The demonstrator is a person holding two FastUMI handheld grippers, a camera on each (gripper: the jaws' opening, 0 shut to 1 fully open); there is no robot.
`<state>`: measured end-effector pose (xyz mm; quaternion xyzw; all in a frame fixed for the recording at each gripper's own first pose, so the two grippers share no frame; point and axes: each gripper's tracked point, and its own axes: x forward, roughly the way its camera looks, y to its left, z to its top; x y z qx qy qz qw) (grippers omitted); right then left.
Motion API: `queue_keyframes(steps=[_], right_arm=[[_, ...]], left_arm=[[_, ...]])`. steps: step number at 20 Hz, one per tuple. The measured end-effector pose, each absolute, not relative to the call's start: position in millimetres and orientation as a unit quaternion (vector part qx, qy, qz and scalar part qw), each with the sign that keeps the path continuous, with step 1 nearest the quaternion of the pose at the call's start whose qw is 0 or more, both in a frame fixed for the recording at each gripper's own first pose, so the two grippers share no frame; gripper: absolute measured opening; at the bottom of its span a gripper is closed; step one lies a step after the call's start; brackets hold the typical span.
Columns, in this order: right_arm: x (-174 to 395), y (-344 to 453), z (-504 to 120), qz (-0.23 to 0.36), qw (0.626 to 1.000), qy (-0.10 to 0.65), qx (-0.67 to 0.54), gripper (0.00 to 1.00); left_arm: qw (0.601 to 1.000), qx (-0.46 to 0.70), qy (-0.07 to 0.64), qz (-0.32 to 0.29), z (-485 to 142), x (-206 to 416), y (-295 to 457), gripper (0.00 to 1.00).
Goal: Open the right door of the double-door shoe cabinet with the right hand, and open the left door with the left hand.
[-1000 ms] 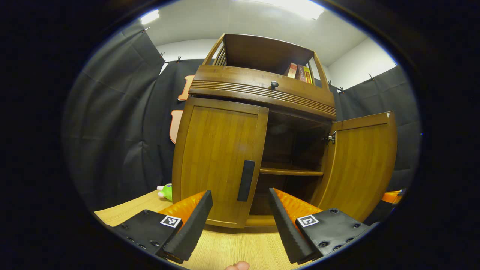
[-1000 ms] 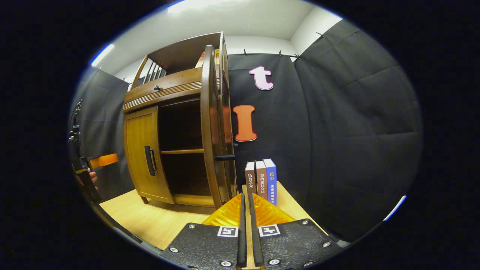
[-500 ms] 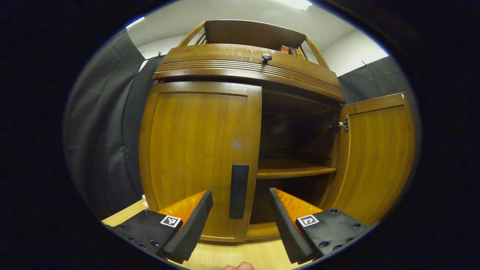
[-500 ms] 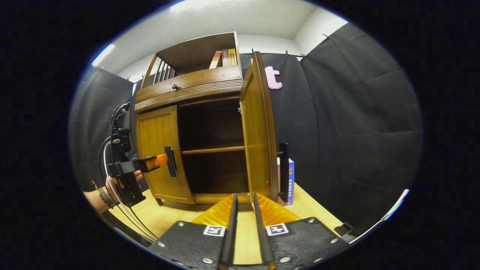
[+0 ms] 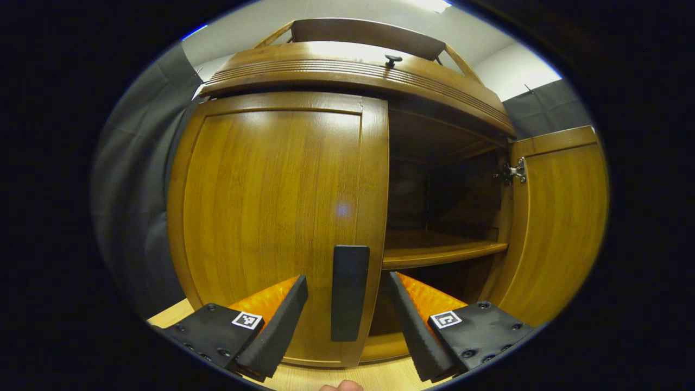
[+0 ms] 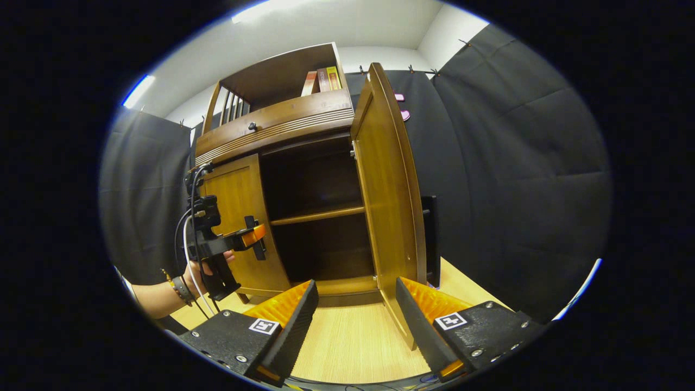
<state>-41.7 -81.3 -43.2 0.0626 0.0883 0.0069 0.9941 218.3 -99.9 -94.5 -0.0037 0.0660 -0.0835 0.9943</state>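
In the left gripper view, the left gripper (image 5: 347,315) is being held with its fingers spread wide, and the dark handle (image 5: 349,292) of the closed left door (image 5: 271,217) is framed between them at lower centre, untouched. The right door (image 5: 559,222) is standing open at the frame's right. In the right gripper view, the right gripper (image 6: 355,320) is being held released, grasping nothing, over the wooden table (image 6: 353,347), with the open right door's (image 6: 388,184) lower edge just beside its right finger. The shoe cabinet (image 6: 282,125) is filling the upper centre.
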Motion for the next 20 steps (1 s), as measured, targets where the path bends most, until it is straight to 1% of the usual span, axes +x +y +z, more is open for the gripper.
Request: queue_keyframes(steps=[3,4,5,6,9,11,12,13,15,16,17,18,20], right_arm=[[-42.2,-80.2,-50.7,0.008,0.993,0.101,0.063,0.9],[-41.8,-79.3,-50.8,0.008,0.993,0.102,0.064,1.0],[-40.4,-79.0,-51.1,0.008,0.993,0.101,0.064,0.9],[-39.1,-79.4,-50.2,0.007,0.993,0.1,0.065,0.9],[-36.2,-81.2,-48.8,0.006,0.993,0.097,0.065,0.91],[-32.7,-82.3,-47.9,0.006,0.993,0.097,0.066,0.91],[-31.5,-81.9,-48.2,0.007,0.993,0.098,0.066,1.0],[-31.1,-81.7,-48.4,0.008,0.993,0.099,0.067,0.91],[-31.2,-80.8,-49.4,0.007,0.993,0.099,0.066,0.91],[-31.8,-80.0,-50.6,0.007,0.993,0.099,0.065,0.91],[-32.4,-78.3,-51.6,0.008,0.993,0.101,0.065,1.0],[-33.0,-76.3,-53.0,0.009,0.993,0.103,0.064,0.91],[-35.3,-73.5,-55.8,0.011,0.992,0.107,0.06,0.9]], left_arm=[[0.994,-0.012,0.072,-0.079,-103.2,227.5,-102.3,0.93],[0.994,-0.009,0.073,-0.079,-104.1,230.6,-101.2,0.92],[0.994,-0.006,0.075,-0.079,-105.7,234.6,-100.9,0.9],[0.994,-0.004,0.078,-0.076,-106.1,237.0,-99.5,0.89],[0.994,-0.01,0.08,-0.069,-106.2,236.8,-96.3,0.77],[0.993,-0.018,0.081,-0.081,-107.7,238.2,-99.6,0.64],[0.992,-0.018,0.081,-0.094,-108.1,237.7,-105.9,0.57],[0.992,-0.004,0.084,-0.09,-108.6,236.1,-104.9,0.51],[0.992,0.001,0.085,-0.089,-107.1,238.2,-108.3,0.37],[0.992,0.001,0.088,-0.09,-106.3,237.8,-108.7,0.35],[0.992,0.004,0.092,-0.089,-108.4,236.5,-107.0,0.33],[0.992,0.007,0.096,-0.085,-108.8,235.5,-106.6,0.33],[0.993,0.003,0.092,-0.075,-105.4,227.6,-103.1,0.33]])
